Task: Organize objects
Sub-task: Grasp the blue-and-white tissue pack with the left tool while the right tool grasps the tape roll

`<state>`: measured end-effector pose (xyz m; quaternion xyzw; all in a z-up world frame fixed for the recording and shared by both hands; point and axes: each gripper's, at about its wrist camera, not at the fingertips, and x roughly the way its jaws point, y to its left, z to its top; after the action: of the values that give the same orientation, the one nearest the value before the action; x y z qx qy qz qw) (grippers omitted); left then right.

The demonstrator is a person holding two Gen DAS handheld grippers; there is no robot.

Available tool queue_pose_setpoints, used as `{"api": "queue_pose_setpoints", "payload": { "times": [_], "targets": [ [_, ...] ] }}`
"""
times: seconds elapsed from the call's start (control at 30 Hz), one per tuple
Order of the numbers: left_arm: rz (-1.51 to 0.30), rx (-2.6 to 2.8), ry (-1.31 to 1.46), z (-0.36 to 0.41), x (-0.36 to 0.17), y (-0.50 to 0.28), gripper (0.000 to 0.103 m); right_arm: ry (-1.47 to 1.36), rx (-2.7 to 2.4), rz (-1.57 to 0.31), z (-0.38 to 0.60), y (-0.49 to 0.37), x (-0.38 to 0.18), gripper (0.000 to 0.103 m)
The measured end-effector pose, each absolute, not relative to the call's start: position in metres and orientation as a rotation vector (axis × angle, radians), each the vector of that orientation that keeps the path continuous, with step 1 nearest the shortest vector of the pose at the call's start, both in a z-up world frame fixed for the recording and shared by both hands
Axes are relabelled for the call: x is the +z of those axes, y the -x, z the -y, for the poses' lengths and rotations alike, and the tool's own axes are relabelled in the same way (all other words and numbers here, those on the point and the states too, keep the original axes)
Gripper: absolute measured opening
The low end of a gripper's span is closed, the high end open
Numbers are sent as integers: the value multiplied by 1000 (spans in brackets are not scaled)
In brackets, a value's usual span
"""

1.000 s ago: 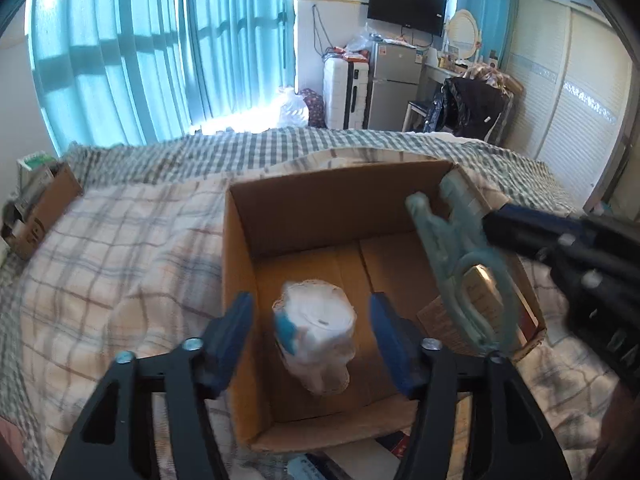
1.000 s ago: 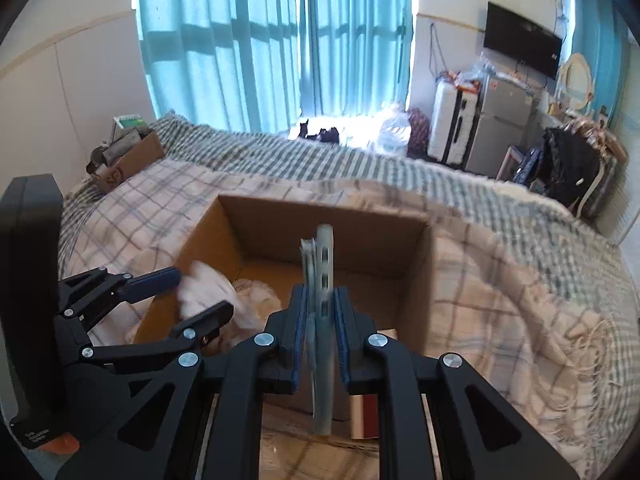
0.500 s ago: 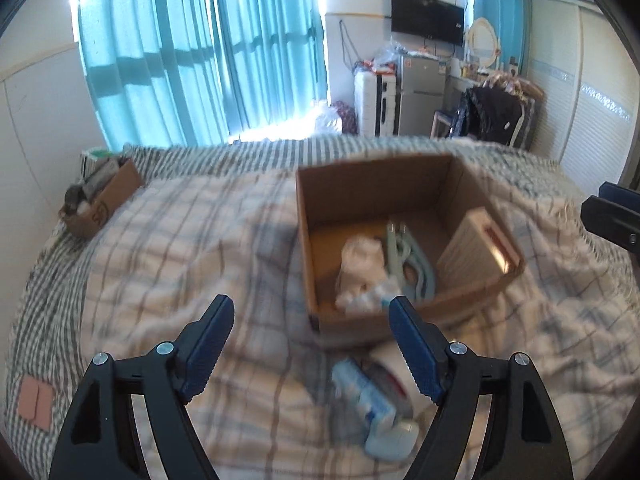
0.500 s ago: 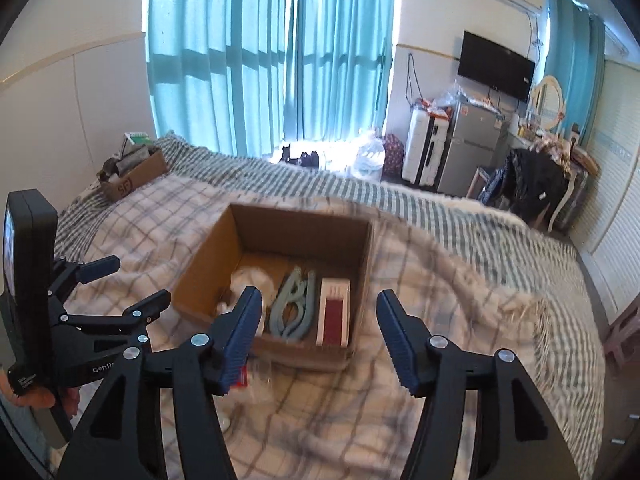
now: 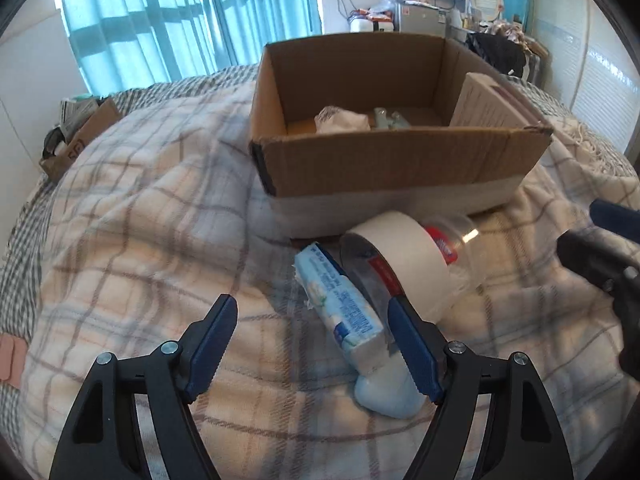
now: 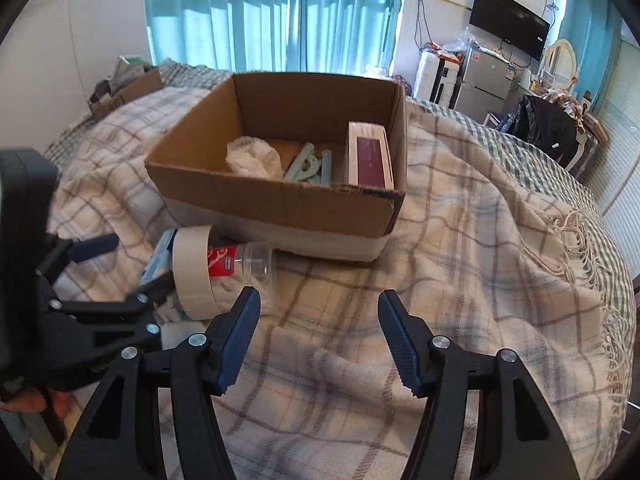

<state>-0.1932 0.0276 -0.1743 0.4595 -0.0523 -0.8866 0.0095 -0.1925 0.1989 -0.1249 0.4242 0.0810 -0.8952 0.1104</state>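
An open cardboard box (image 5: pixel 392 168) (image 6: pixel 280 204) sits on the plaid blanket. It holds a white cloth bundle (image 6: pixel 254 158), pale green hangers (image 6: pixel 310 168) and a pink-and-maroon box (image 6: pixel 368 156). In front of it lie a roll of beige tape (image 5: pixel 404 256) (image 6: pixel 192 276), a clear bottle with a red label (image 5: pixel 452 240) (image 6: pixel 240 262) and a blue-and-white tissue pack (image 5: pixel 344 308). My left gripper (image 5: pixel 312 340) is open and low, its right finger beside the tissue pack and tape. My right gripper (image 6: pixel 320 336) is open and empty over the blanket, right of the bottle.
A small cardboard box (image 5: pixel 76 136) (image 6: pixel 124 88) with items sits at the bed's far left edge. A pale blue object (image 5: pixel 388 396) lies under the tissue pack. Curtains, a fridge and a suitcase stand beyond the bed. The blanket's fringed edge (image 6: pixel 576 240) runs on the right.
A second ago my right gripper held the hangers over the box; now they lie inside and it is open. Both grippers have drawn back and dropped low toward the items before the box.
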Motion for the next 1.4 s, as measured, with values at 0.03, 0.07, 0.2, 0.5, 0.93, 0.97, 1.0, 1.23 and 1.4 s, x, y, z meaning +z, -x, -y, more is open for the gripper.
{"api": "queue_pose_setpoints", "payload": {
  "times": [0.03,0.07,0.2,0.5,0.93,0.97,1.0,1.23,1.4],
  "targets": [
    [141,-2754,-1467,-24,-177,194,73,-1247,-2631,-237,-199,192,-125,61],
    [123,-2745,-1493,-23,-181,195,69,-1255,-2629,-239,-198,193,-126,61],
    [120,-2773,-1527,-28,-185,191,44,-1276,-2620,-262,-194,193,-132,61],
    [-1,-2784,-1562,-16,-179,177,9,-1274,-2624,-254,-190,189,-134,61],
    [23,-2696,-1673,-24,-197,171,63,-1296,-2609,-262,-187,191,-140,61],
    [22,-2700,-1684,-28,-201,173,63,-1295,-2607,-258,-187,191,-140,61],
    [19,-2701,-1686,-30,-204,174,63,-1293,-2606,-253,-188,191,-140,61],
    [33,-2739,-1680,-45,-203,164,18,-1283,-2609,-237,-189,189,-139,61],
    [49,-2777,-1506,-33,-164,142,18,-1271,-2588,-225,-183,185,-135,61]
  ]
}}
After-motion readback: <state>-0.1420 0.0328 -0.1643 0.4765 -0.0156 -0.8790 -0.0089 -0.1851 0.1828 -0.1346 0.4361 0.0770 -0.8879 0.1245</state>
